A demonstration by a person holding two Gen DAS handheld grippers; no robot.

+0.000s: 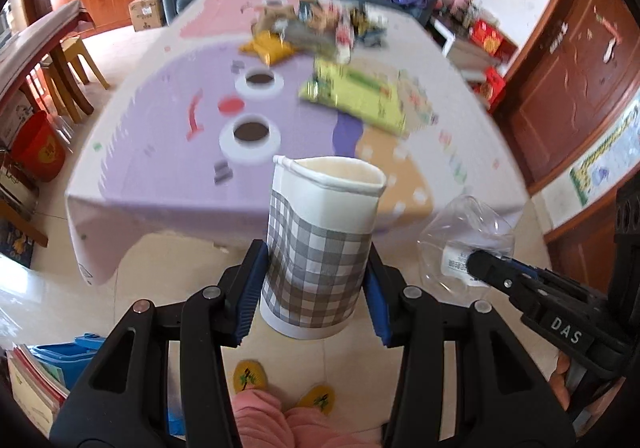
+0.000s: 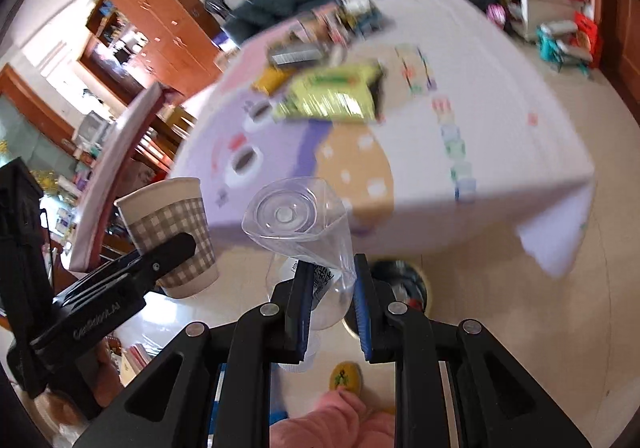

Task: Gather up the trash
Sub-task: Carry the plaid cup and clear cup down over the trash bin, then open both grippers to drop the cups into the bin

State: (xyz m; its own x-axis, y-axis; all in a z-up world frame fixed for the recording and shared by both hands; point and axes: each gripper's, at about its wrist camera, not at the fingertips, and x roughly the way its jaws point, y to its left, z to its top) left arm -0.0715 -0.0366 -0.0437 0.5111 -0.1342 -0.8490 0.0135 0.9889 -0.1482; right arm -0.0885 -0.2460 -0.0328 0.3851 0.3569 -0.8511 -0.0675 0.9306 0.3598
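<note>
pale tiled floor [image 1: 168, 272] lies open under both tools, short of the table edge [image 1: 168, 213]. my left gripper [image 1: 314, 288] clamps the checked paper cup [image 1: 320, 248]; my right gripper [image 2: 332, 308] pinches the clear plastic bottle [image 2: 304, 232]. wrappers [image 1: 356, 95] litter the purple tablecloth [image 1: 168, 119].

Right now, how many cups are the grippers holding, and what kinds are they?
Checked paper cup: 1, in the left hand-held gripper
Clear plastic cup: 1, in the right hand-held gripper
Total: 2 cups
</note>
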